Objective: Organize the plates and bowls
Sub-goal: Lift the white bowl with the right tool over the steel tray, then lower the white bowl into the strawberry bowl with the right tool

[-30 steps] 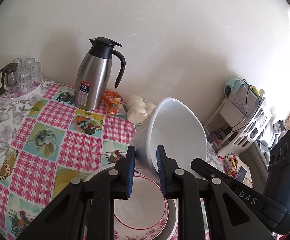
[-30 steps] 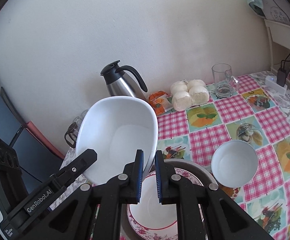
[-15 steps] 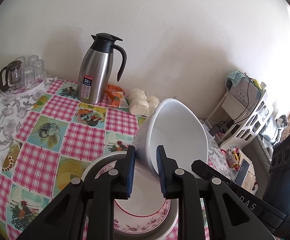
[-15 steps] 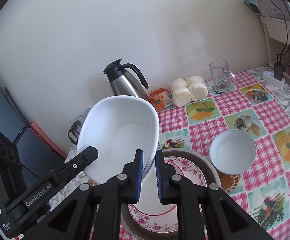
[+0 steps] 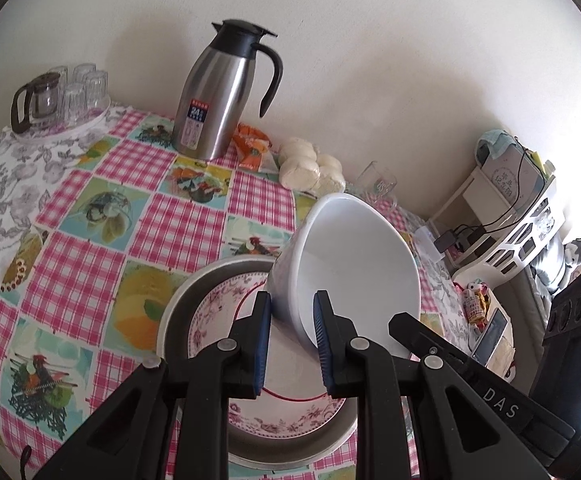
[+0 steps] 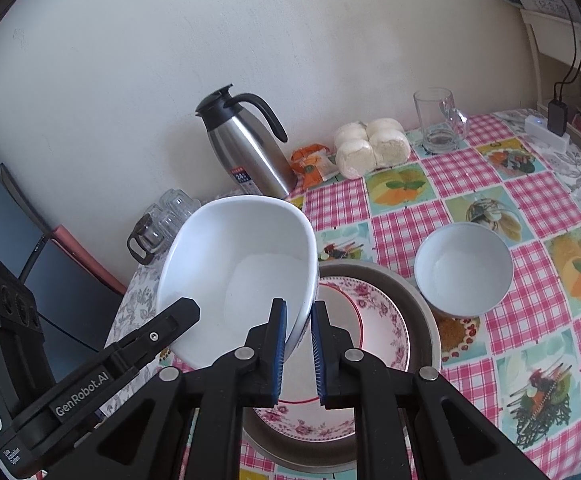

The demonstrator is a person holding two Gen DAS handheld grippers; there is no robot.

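- Left wrist view: your left gripper [image 5: 290, 340] is closed on the rim of the large white bowl [image 5: 354, 264], which is tilted above the floral plate [image 5: 218, 320].
- Your right gripper [image 6: 298, 344] pinches the opposite rim.
- Likely step: stacking. Next, level the bowl and lower it centred onto that plate in the grey dish [image 6: 422, 312].
- The small bowl [image 6: 462, 268] waits beside on the desk [image 6: 530, 208].

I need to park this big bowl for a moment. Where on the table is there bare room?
Bare tablecloth lies between the steel jug, the glass tray and the stacked plates. Another patch lies right of the small white bowl. Along the wall it is crowded: snack packet, buns, glass mug.
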